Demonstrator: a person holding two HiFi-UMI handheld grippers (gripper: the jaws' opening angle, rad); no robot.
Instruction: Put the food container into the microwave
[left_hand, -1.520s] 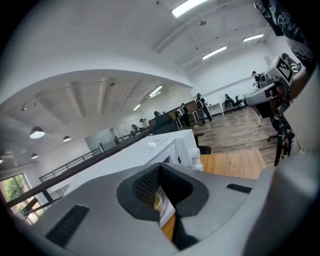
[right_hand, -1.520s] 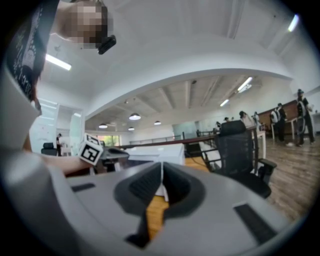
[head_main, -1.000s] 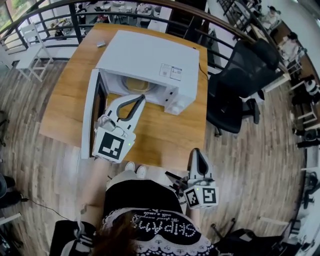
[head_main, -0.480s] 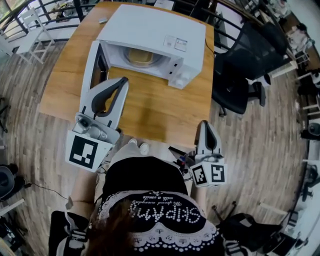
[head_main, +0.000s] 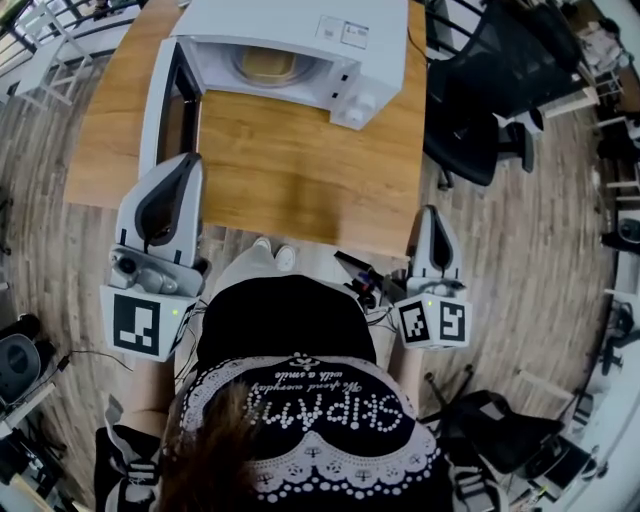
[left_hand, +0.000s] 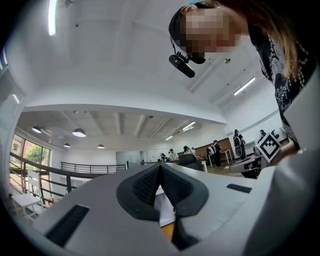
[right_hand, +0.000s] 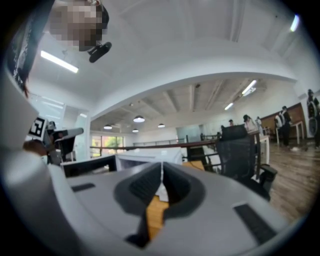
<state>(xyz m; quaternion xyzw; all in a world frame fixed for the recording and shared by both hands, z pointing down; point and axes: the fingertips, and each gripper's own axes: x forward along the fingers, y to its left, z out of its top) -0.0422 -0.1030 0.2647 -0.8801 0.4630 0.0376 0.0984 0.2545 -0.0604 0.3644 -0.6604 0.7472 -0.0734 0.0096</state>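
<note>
The food container (head_main: 268, 66) sits inside the white microwave (head_main: 300, 22), on the floor of the cavity and towards its back. Only its top shows through the open front: a pale yellow-tan, rounded shape with a lighter rim. Whether it has a lid cannot be made out. The microwave door (head_main: 160, 95) stands wide open, swung out to the left, and its dark inner face looks across the bare wooden tabletop (head_main: 300, 165). The left gripper (head_main: 187, 162) is held at the near left corner of the tabletop, just before the door's free edge. Its jaws are pressed together with nothing between them. The right gripper (head_main: 428, 213) hangs off the tabletop's near right corner, well apart from the microwave, its jaws likewise closed and empty. A black office chair (head_main: 480, 85) stands on the wooden floor right of the tabletop.
</note>
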